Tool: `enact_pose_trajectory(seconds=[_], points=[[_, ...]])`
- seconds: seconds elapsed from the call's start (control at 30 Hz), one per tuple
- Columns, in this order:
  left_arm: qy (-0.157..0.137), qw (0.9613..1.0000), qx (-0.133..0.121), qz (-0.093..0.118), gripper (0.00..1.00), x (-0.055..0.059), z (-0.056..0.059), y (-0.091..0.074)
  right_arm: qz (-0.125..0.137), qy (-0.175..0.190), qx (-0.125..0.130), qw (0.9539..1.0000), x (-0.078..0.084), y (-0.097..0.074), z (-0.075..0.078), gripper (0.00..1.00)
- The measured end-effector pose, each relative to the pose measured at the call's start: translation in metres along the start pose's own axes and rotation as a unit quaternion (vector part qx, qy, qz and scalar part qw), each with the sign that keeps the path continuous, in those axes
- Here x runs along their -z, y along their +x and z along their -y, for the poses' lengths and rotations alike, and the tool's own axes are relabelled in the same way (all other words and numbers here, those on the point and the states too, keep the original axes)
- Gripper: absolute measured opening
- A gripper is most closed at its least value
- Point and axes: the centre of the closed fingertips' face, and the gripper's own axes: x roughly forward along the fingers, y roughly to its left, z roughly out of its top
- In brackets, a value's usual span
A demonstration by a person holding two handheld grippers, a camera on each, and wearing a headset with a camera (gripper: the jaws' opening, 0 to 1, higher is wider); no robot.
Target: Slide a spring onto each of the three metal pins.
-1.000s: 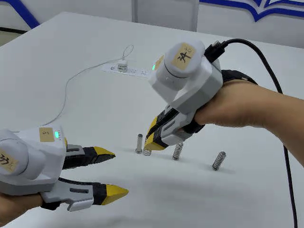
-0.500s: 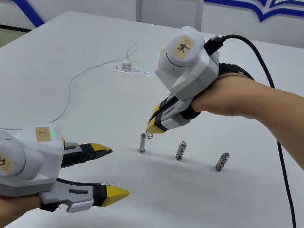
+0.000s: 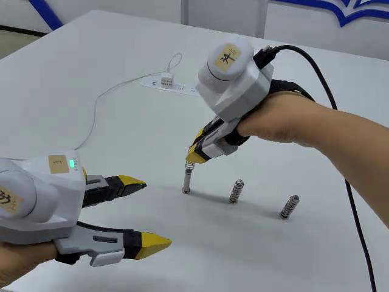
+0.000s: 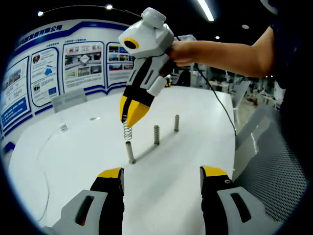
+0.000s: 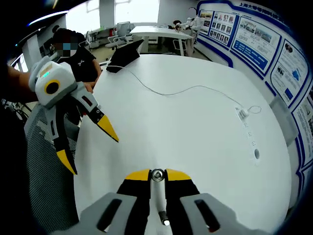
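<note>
The right claw [image 3: 193, 157] pinches a spring [image 3: 190, 165] right over the left pin [image 3: 186, 181]. The left claw [image 3: 157, 213] hangs open, nearer. If the spring tilts, it may miss and knock the pin over.

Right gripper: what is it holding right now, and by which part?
The right gripper holds a spring by its top coils, the rest hanging just above the bare pin. The left gripper is open, holding nothing.
</note>
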Motion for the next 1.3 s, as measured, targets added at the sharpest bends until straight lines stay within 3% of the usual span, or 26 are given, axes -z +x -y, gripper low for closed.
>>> enact_pose_trajectory(seconds=[1.3], points=[[-0.009,1.0000,0.002,0.002,0.65,-0.002,0.001,0.003,-0.015,0.031,-0.011,0.9993,0.013,0.018,0.003,0.12]])
